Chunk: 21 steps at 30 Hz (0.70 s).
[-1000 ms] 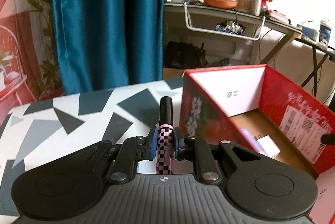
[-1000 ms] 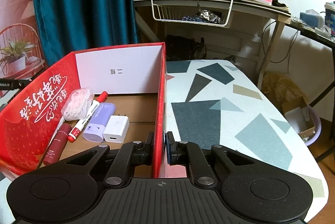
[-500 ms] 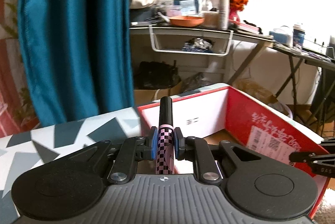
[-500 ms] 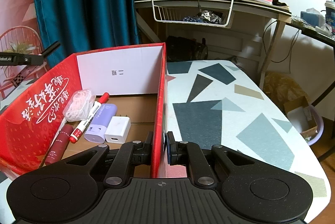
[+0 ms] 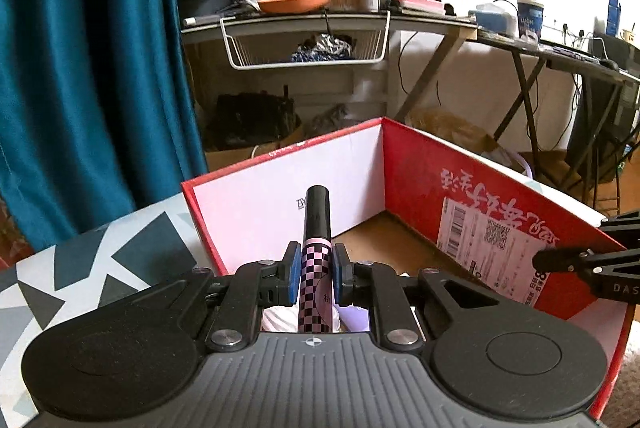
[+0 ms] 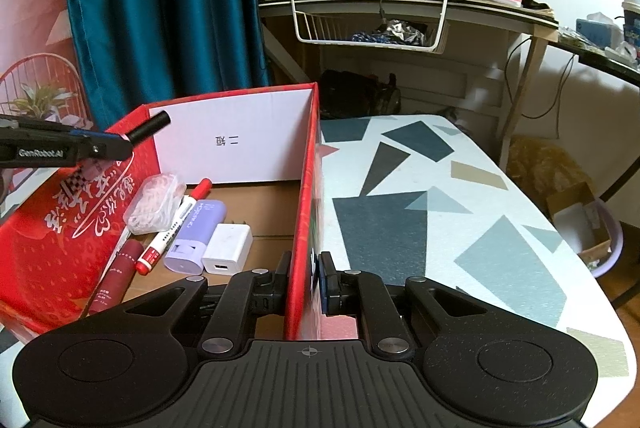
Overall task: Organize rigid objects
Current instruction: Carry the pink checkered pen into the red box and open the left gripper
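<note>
My left gripper [image 5: 314, 270] is shut on a pink-and-black checkered tube [image 5: 316, 268] with a black cap, held above the open red box [image 5: 424, 180]. In the right wrist view the left gripper [image 6: 100, 148] reaches in over the box's left wall with the tube [image 6: 148, 126]. My right gripper [image 6: 306, 278] is shut on the box's right wall [image 6: 306, 208]. Inside the box lie a bag of rubber bands [image 6: 154, 202], a red marker [image 6: 172, 228], a purple case [image 6: 196, 236], a white charger [image 6: 228, 248] and a dark red tube [image 6: 118, 278].
The box stands on a table with a grey triangle pattern [image 6: 440, 212]. A teal curtain [image 6: 160, 8] hangs behind. A cluttered desk with a wire basket [image 6: 368, 24] stands at the back. A lilac bin [image 6: 600, 248] is on the floor to the right.
My left gripper has carried the checkered tube rightward from over the table to over the box. My right gripper has stayed on the box wall.
</note>
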Tool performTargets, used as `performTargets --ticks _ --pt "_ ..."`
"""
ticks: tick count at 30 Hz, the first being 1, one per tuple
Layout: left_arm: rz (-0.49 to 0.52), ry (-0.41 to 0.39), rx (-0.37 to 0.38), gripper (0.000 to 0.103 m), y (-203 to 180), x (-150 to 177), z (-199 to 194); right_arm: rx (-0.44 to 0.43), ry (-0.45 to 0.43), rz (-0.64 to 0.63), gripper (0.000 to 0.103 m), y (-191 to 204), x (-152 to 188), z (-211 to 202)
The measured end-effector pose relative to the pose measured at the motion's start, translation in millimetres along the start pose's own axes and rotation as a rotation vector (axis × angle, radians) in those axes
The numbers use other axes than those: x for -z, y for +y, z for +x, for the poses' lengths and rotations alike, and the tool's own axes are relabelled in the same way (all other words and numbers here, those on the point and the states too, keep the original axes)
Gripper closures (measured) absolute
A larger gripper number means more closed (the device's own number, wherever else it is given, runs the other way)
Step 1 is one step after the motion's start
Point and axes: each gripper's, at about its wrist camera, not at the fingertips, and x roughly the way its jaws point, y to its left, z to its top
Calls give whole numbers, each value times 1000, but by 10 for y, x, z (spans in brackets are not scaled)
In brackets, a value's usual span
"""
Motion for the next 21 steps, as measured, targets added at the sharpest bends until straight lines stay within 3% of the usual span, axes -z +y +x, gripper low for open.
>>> performTargets --ticks 7,21 --pt "-35 31 15 86 47 40 98 0 -1 0 91 -1 1 0" --pt "4 35 16 85 -13 71 110 0 0 0 91 -3 3 2"
